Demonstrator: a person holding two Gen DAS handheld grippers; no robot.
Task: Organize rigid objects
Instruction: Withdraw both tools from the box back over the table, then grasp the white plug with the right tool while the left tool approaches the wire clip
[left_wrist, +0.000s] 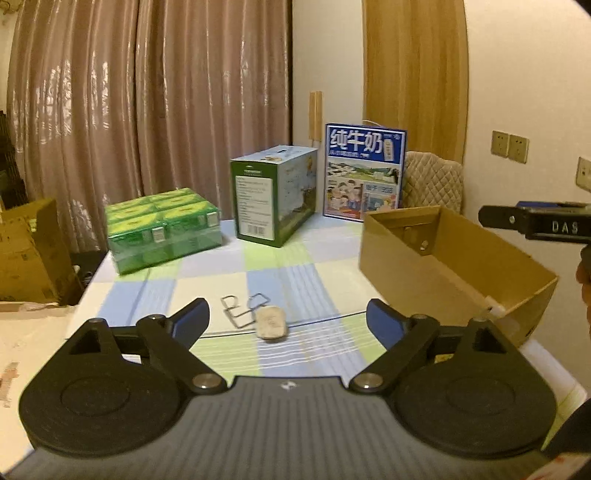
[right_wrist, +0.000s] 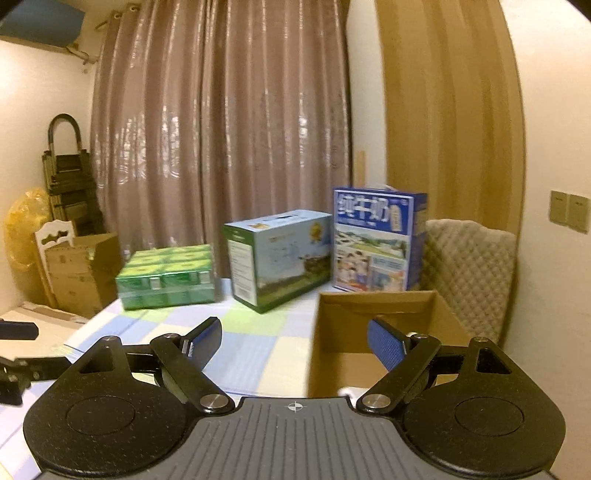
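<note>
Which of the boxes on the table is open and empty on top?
The plain brown cardboard box at the right; the green-sided carton and blue milk carton are closed.

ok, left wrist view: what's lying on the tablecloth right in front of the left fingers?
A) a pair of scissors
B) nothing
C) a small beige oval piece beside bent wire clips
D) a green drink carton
C: the small beige oval piece lies on the checked tablecloth next to the bent wire clips, ahead of the open, empty left gripper.
</note>
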